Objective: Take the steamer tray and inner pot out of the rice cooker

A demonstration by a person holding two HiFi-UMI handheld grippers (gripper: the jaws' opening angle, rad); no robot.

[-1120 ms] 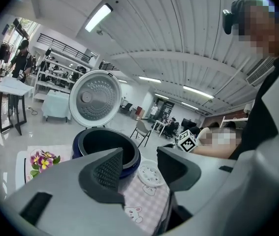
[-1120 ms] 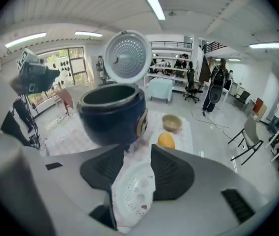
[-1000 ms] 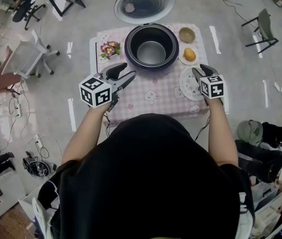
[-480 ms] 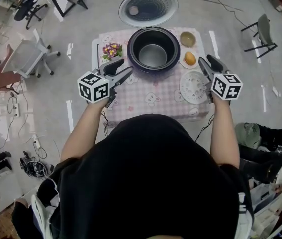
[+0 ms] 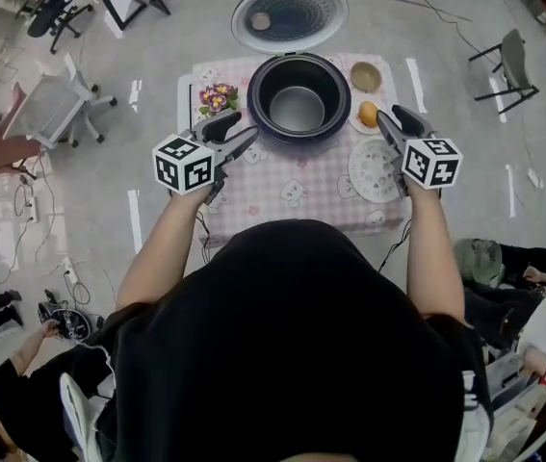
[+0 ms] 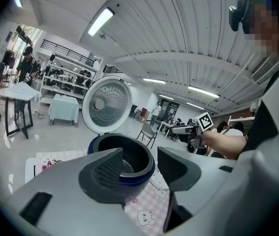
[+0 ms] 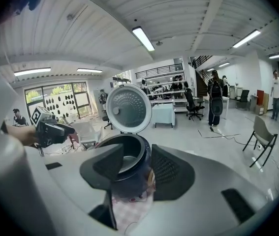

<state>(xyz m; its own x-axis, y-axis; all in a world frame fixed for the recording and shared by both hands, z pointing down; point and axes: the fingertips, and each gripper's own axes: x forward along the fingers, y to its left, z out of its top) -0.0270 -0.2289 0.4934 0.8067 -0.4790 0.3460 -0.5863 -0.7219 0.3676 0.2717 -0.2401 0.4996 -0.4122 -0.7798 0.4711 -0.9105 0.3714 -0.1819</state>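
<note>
The rice cooker [image 5: 299, 97] stands at the upper centre of the frame on a surface [image 5: 292, 186] covered with a pink checked cloth. Its lid [image 5: 289, 14] is swung fully open behind it. The inner pot [image 5: 297, 109] sits inside the cooker, its silver bottom showing. The white round steamer tray [image 5: 369, 173] lies flat on the cloth just right of the cooker, partly under the right hand-held gripper [image 5: 390, 115].

That gripper hangs above the surface, its jaws moderately apart with nothing between them. Its own view looks through the gap at the cooker [image 7: 129, 161].

The left hand-held gripper [image 5: 244, 129] hovers at the cooker's lower left, jaws wide and empty.

A small bowl [image 5: 365, 76] and an orange fruit [image 5: 368, 114] sit to the upper right, flowers [image 5: 217, 96] to the cooker's left.
</note>
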